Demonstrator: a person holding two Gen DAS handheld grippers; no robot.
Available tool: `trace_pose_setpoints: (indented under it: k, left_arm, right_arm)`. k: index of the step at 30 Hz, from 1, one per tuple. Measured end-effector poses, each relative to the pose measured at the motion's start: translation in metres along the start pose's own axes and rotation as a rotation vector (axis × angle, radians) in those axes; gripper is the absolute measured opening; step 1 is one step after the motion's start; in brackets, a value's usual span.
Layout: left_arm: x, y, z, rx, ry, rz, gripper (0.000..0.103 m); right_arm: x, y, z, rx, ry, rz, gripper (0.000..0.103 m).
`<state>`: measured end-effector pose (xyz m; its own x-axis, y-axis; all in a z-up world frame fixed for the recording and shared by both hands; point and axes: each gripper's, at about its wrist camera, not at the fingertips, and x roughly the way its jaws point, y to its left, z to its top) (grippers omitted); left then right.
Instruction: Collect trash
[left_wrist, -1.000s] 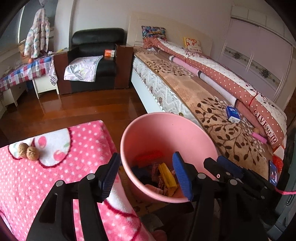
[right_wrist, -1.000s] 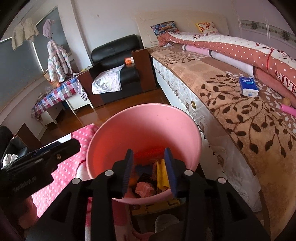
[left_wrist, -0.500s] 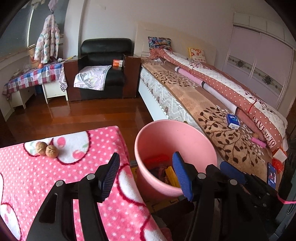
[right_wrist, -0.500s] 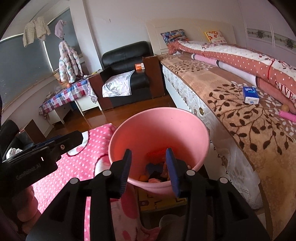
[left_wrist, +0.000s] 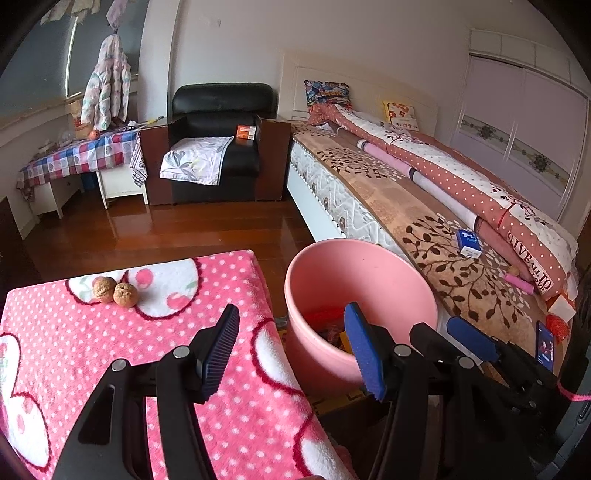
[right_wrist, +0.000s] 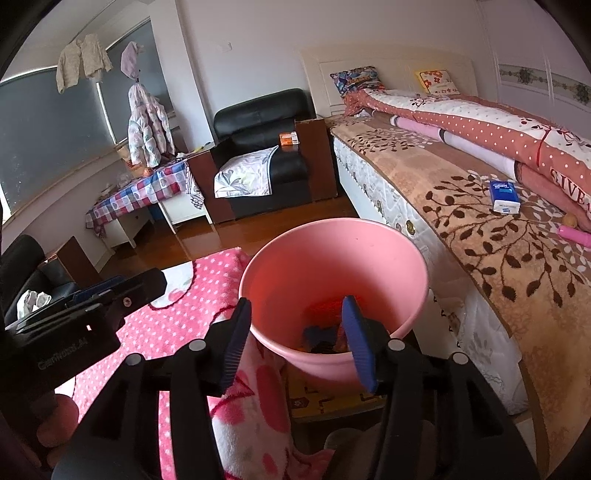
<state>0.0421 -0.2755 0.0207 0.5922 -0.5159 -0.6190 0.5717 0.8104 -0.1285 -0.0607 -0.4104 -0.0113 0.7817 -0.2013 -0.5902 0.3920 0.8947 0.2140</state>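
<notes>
- Bed (left_wrist: 436, 206): well ahead and to the right of both hand-held grippers. Its rolled quilt (right_wrist: 524, 144) carries partly readable capitals, "GIVE ALL TO" in the left wrist view. A blue-and-white packet (right_wrist: 504, 196) lies on the bedspread; its print is too small to read.
- Counter (left_wrist: 74, 332): covered by a pink dotted cloth, directly below and ahead of the left hand-held gripper. Two walnuts (left_wrist: 114, 291) remain on it, ahead and to the left. Judgement: these are the likely remaining pickups.
- Pink bin (right_wrist: 332, 280): stands on the floor just ahead of the right hand-held gripper, between counter and bed. Coloured scraps lie at its bottom, so part of the collection is judged done.
- Left hand-held gripper (left_wrist: 295, 343): jaws spread wide, nothing between them.
- Right hand-held gripper (right_wrist: 295, 339): jaws have just been opening and now stand apart over the near rim of the bin, holding nothing.
- Lettering on the left unit's body reads roughly "GenRobot.AI", seen in the right wrist view.
</notes>
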Motion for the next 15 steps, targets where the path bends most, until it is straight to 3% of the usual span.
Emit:
trace_pose_setpoints:
  k: [15]
  left_arm:
    - [-0.0058, 0.0022, -0.0021, 0.001, -0.009, 0.018, 0.059]
  right_arm:
    - [-0.0056, 0.0053, -0.0026, -0.012, -0.001, -0.017, 0.052]
